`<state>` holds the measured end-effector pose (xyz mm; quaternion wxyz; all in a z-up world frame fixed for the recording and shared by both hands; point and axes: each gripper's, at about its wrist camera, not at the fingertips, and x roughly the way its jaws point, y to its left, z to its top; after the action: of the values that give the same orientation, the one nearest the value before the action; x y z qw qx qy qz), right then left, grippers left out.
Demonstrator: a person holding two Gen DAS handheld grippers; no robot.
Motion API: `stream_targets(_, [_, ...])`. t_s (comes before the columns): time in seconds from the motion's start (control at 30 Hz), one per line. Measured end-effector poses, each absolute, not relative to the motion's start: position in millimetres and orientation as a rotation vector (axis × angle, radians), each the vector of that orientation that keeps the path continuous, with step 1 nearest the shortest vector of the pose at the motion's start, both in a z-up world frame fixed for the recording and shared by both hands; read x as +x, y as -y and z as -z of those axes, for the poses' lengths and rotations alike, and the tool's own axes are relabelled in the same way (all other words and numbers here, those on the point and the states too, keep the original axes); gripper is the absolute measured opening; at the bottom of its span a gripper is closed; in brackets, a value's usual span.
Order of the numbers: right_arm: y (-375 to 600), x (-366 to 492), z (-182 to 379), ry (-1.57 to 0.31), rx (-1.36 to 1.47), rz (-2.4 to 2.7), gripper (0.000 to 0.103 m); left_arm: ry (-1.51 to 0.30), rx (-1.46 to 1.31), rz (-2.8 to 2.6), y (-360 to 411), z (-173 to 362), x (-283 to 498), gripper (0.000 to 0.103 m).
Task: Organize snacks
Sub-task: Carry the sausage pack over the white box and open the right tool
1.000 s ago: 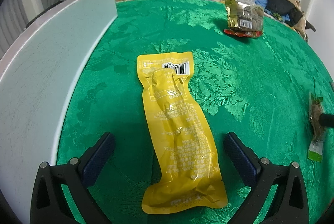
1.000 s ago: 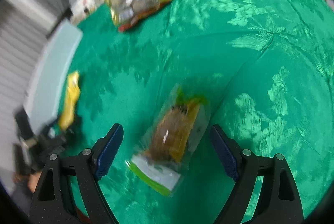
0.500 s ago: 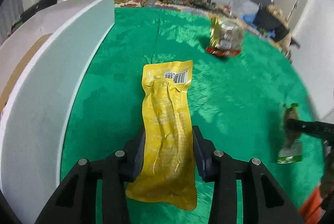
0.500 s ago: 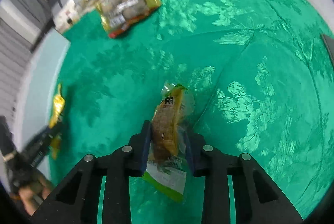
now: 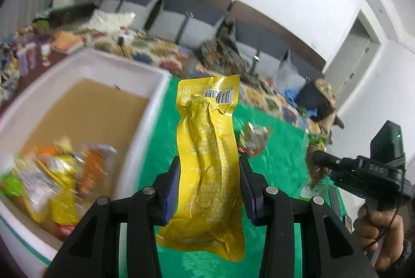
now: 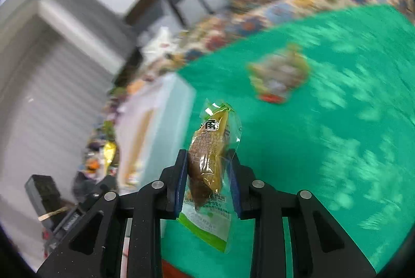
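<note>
The left gripper (image 5: 208, 190) has its blue-padded fingers (image 5: 171, 193) closed on the lower half of a long, crinkled yellow vacuum-sealed foil pouch (image 5: 207, 148), which stands up off the green brocade tablecloth (image 5: 280, 161) with its barcoded end uppermost. The right gripper (image 6: 207, 180) pinches a small clear plastic packet with a brown snack and green-printed base (image 6: 208, 148), likewise lifted clear of the cloth.

The likeliest trouble, I judge, is slippage: both wrappers are slick film, and the yellow pouch is lumpy, top-heavy above the pads and could pivot or slide out during a quick swing. Both hands heading for the white, thick-walled foam-like box with a brown cardboard floor (image 5: 145, 127) could also crowd each other, or a pouch could catch the rim and drop outside.

The box, just left of the yellow pouch, already holds a blurred heap of shiny snack bags (image 5: 54, 174). A loose glossy mixed snack bag (image 6: 280, 76) lies out on the cloth, well apart from both grippers
</note>
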<state>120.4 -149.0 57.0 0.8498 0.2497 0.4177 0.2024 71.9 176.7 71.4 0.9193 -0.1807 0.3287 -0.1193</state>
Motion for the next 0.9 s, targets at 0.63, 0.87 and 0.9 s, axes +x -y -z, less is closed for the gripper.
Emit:
stream_targets(0.63, [-102.2,142.6,-21.2,-0.982,0.230,-0.673,0.065,-0.791,-0.384,-0.240,-338.8,23.4,59.2,0.099])
stream_targets(0.87, [6.2,131.2,17.5,-0.900,0.156,-0.406,0.068,-0.714,-0.365,-0.185,-306.1,5.6,53.8,0.102])
stream_targets(0.9, [24.2,128.2,25.2,-0.901,0.148,-0.354,0.068,-0.710,-0.355,-0.167,-299.7,0.9,58.4,0.102])
